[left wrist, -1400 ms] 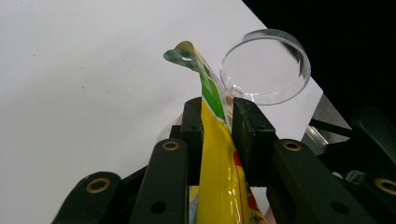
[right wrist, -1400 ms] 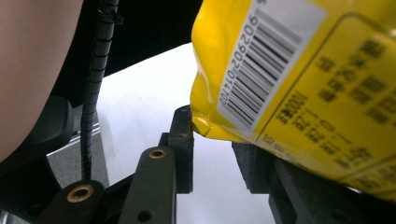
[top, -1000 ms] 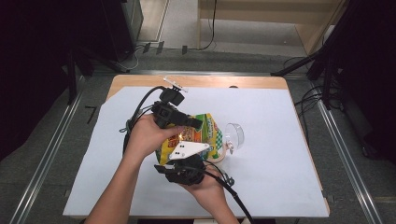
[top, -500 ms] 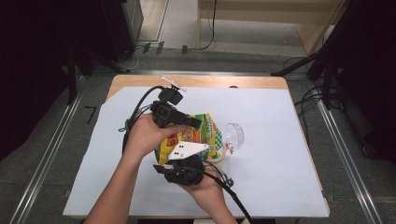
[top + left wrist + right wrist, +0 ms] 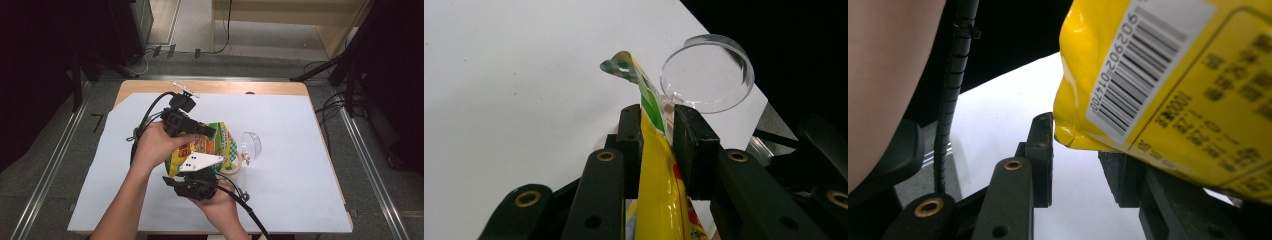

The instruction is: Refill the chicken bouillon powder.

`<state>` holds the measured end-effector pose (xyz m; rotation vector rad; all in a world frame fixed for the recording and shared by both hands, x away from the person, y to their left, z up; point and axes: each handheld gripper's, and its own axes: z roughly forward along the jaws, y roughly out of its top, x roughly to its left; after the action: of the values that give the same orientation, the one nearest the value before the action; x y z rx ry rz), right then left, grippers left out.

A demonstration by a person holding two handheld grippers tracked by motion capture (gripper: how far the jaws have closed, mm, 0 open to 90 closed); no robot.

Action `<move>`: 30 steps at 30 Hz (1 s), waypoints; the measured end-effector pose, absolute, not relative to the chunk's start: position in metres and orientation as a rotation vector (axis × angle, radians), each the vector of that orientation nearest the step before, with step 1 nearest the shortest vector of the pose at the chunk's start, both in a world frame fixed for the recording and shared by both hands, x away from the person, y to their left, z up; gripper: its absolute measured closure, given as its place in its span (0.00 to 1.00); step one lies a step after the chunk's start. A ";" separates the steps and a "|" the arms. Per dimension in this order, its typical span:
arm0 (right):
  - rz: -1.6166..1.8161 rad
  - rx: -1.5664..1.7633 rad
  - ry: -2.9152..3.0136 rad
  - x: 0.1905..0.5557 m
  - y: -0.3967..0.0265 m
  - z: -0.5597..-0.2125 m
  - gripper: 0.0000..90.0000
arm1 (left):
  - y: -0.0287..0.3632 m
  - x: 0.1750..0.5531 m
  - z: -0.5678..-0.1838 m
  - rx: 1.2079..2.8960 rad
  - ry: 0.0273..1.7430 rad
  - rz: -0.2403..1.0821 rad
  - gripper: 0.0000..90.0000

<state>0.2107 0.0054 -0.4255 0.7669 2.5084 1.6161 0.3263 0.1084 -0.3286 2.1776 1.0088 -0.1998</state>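
A yellow snack bag (image 5: 212, 145) is held up over the white sheet (image 5: 300, 200) between both hands. My left gripper (image 5: 209, 132) comes from the left and is shut on the bag's flat top edge; in the left gripper view (image 5: 658, 135) both pads pinch the yellow and green foil (image 5: 656, 195). My right gripper (image 5: 207, 174) is below it, near the table's front. In the right gripper view (image 5: 1080, 145) the bag's puffed bottom corner with a barcode (image 5: 1158, 90) sits wedged at the jaw tips, with a gap beneath it.
A clear round glass piece (image 5: 251, 145) stands just right of the bag, seen beyond the jaws (image 5: 706, 75). A pale jar rim (image 5: 234, 169) lies under the bag. Cables trail from both grippers. The wooden table edge (image 5: 225, 87) runs along the back.
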 end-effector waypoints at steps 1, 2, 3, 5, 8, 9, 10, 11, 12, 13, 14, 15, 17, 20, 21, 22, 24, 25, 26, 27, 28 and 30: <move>1.614 0.763 2.498 0.210 0.006 -0.426 0.76 | 0.109 0.326 -0.328 2.182 1.002 -0.197 0.83; 1.619 0.762 2.487 0.210 0.006 -0.427 0.77 | 0.108 0.325 -0.327 2.182 1.003 -0.195 0.83; 1.621 0.761 2.480 0.210 0.006 -0.427 0.77 | 0.107 0.325 -0.327 2.181 1.000 -0.193 0.83; 1.625 0.771 2.476 0.209 0.006 -0.427 0.78 | 0.106 0.323 -0.326 2.183 0.994 -0.184 0.84; 1.632 0.768 2.466 0.208 0.006 -0.426 0.78 | 0.105 0.320 -0.322 2.184 0.987 -0.171 0.84; 1.635 0.769 2.464 0.208 0.006 -0.425 0.78 | 0.105 0.319 -0.321 2.187 0.984 -0.164 0.84; 1.633 0.771 2.463 0.208 0.006 -0.425 0.78 | 0.104 0.319 -0.321 2.188 0.983 -0.162 0.84; 1.632 0.774 2.460 0.208 0.006 -0.425 0.78 | 0.104 0.319 -0.321 2.187 0.982 -0.165 0.84; 1.632 0.778 2.457 0.208 0.007 -0.425 0.78 | 0.104 0.319 -0.321 2.184 0.983 -0.169 0.85; 1.635 0.780 2.454 0.208 0.007 -0.425 0.78 | 0.104 0.319 -0.321 2.188 0.980 -0.167 0.85; 1.638 0.781 2.452 0.208 0.007 -0.426 0.78 | 0.104 0.320 -0.321 2.189 0.981 -0.167 0.85; 1.640 0.784 2.451 0.208 0.007 -0.426 0.78 | 0.105 0.320 -0.321 2.190 0.980 -0.170 0.85; 1.642 0.792 2.446 0.208 0.007 -0.425 0.77 | 0.105 0.322 -0.321 2.189 0.982 -0.171 0.85; 1.641 0.792 2.441 0.209 0.007 -0.425 0.77 | 0.105 0.323 -0.321 2.189 0.978 -0.174 0.85; 1.642 0.793 2.440 0.209 0.007 -0.425 0.77 | 0.105 0.324 -0.321 2.187 0.980 -0.174 0.85; 1.641 0.795 2.438 0.210 0.007 -0.424 0.77 | 0.105 0.324 -0.321 2.184 0.981 -0.174 0.85; 1.642 0.796 2.437 0.210 0.006 -0.424 0.77 | 0.104 0.325 -0.321 2.181 0.983 -0.177 0.85; 1.642 0.796 2.439 0.210 0.006 -0.424 0.77 | 0.105 0.325 -0.321 2.179 0.983 -0.176 0.85; 1.643 0.794 2.439 0.210 0.006 -0.424 0.77 | 0.105 0.326 -0.322 2.177 0.983 -0.181 0.84; 1.642 0.794 2.437 0.210 0.005 -0.424 0.77 | 0.105 0.326 -0.322 2.178 0.985 -0.182 0.84; 1.643 0.794 2.437 0.210 0.005 -0.424 0.77 | 0.105 0.327 -0.322 2.180 0.984 -0.181 0.84; 1.643 0.794 2.437 0.211 0.005 -0.424 0.77 | 0.104 0.326 -0.321 2.180 0.984 -0.178 0.84</move>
<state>0.2106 0.0048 -0.4236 0.7939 2.4373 1.6426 0.3263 0.1039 -0.3214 2.1803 0.9842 -0.1781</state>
